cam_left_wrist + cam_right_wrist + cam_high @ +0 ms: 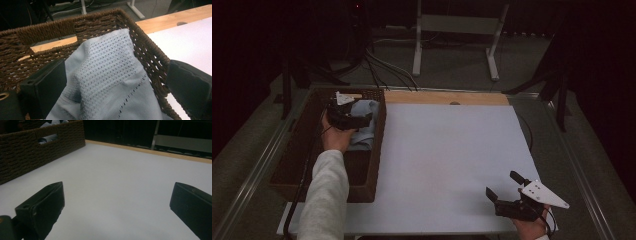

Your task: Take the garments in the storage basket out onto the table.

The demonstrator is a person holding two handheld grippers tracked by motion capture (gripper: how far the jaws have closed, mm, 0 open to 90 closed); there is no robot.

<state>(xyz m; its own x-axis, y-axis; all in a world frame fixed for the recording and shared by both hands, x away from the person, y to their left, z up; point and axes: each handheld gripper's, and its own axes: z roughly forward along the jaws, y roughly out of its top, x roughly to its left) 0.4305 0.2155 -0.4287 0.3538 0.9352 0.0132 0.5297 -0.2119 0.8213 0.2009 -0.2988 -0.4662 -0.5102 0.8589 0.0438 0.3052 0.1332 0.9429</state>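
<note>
Inside the woven basket (100,23) at the table's far left lies a pale blue cloth (110,82), bunched against the far wall. Over it hangs the left gripper (116,85), jaws spread wide with the cloth between them, nothing pinched. Well apart, the right gripper (507,186) rests wide open and empty above the white sheet (447,150).

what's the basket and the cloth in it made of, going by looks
The basket looks like dark brown woven wicker or twisted fibre: ropey matte strands, with a handle slot cut in its wall. The cloth seems a soft, pale blue-grey knit, part plain, part open mesh of small holes; the exact fibre can't be told.
</note>
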